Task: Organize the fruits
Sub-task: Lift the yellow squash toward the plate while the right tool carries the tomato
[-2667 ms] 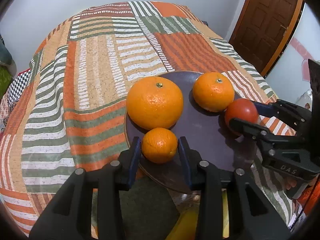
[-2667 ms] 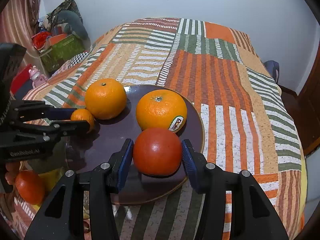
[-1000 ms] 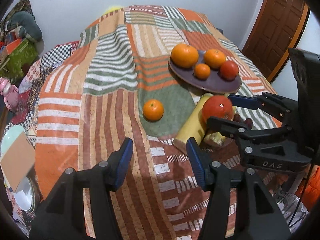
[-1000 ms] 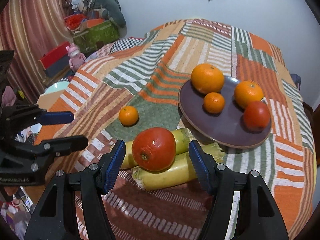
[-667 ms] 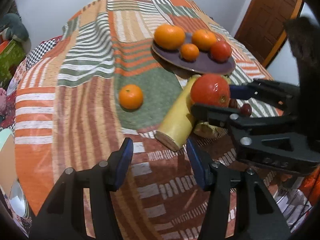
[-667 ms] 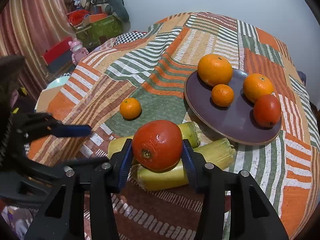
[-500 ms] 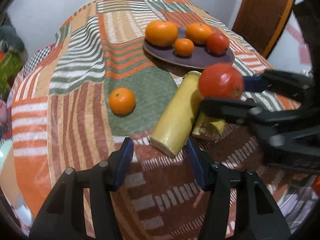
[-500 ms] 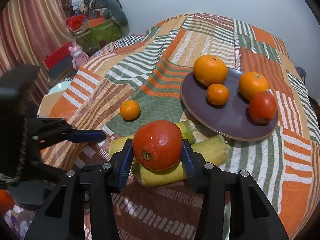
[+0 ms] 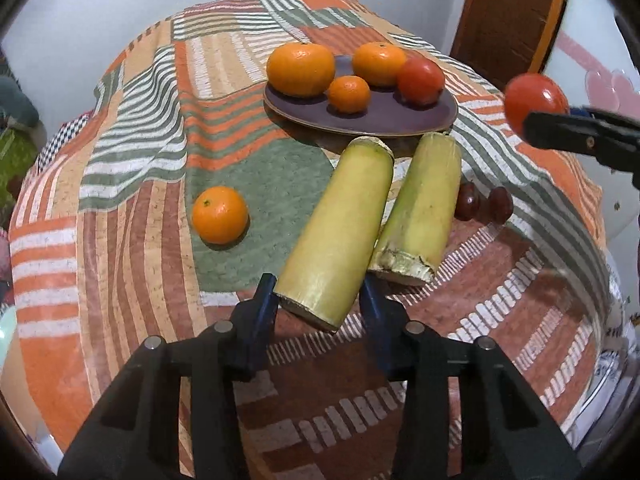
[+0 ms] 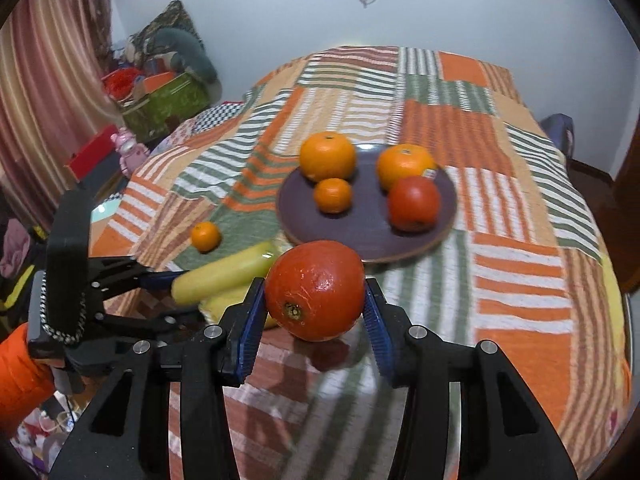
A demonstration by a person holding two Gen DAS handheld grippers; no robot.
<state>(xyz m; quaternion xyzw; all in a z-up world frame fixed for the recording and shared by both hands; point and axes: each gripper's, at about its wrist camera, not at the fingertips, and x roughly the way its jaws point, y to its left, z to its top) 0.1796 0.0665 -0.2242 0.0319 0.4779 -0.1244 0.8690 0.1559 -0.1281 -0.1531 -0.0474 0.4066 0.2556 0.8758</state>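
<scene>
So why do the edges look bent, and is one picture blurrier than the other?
Both views come through fisheye lenses, so the striped patchwork bedspread bulges and the corners go black. The left wrist view is sharp, with soft shadows under the dark purple round plate. The right wrist view is smeared, probably by motion, blurring the plate rim; a glossy highlight sits on the gripped red tomato.

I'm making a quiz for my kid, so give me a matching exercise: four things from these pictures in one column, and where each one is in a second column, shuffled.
Things:
1. red tomato
2. corn cob
3. purple plate
4. loose small mandarin

Places:
A. alone on the green patch of the quilt
B. between the left hand-held gripper fingers
C. under three oranges and a tomato
D. clamped in the right hand-held gripper

Pairs: 1-D, 2-B, 3-C, 4-A
</scene>
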